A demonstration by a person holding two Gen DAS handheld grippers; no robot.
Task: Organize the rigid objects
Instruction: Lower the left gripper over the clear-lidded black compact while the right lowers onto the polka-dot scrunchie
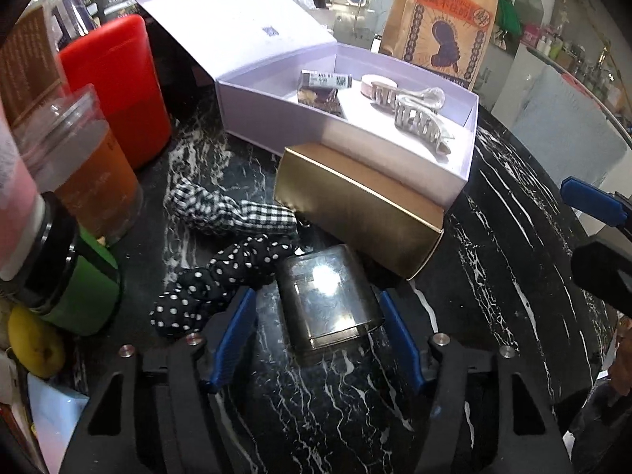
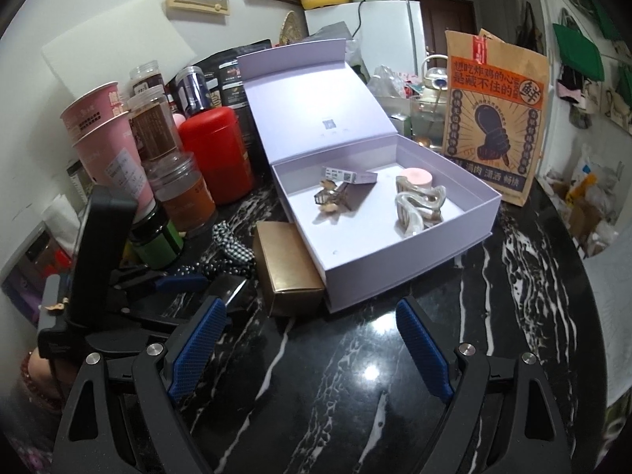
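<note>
An open lilac box (image 1: 442, 173) (image 2: 395, 272) holds hair claws (image 1: 418, 122) (image 2: 418, 209), a pink round case (image 2: 414, 177) and a small dark carton (image 1: 326, 81) (image 2: 347, 177). A gold carton (image 1: 363, 205) (image 2: 288, 264) lies against its front. A smoky clear flat case (image 1: 328, 300) lies on the black marble table (image 1: 513, 217) between the fingers of my open left gripper (image 1: 316, 308), near the tips, apart from both pads. My right gripper (image 2: 310, 316) is open and empty over bare table, in front of the box.
Polka-dot (image 1: 221, 280) and checked (image 1: 229, 209) scrunchies lie left of the case. A red canister (image 1: 118, 87) (image 2: 217, 158), jars (image 1: 91, 181), a green jar (image 1: 91, 292) and pink cups (image 2: 106, 142) crowd the left. A paper bag (image 1: 442, 19) (image 2: 493, 118) stands behind the box.
</note>
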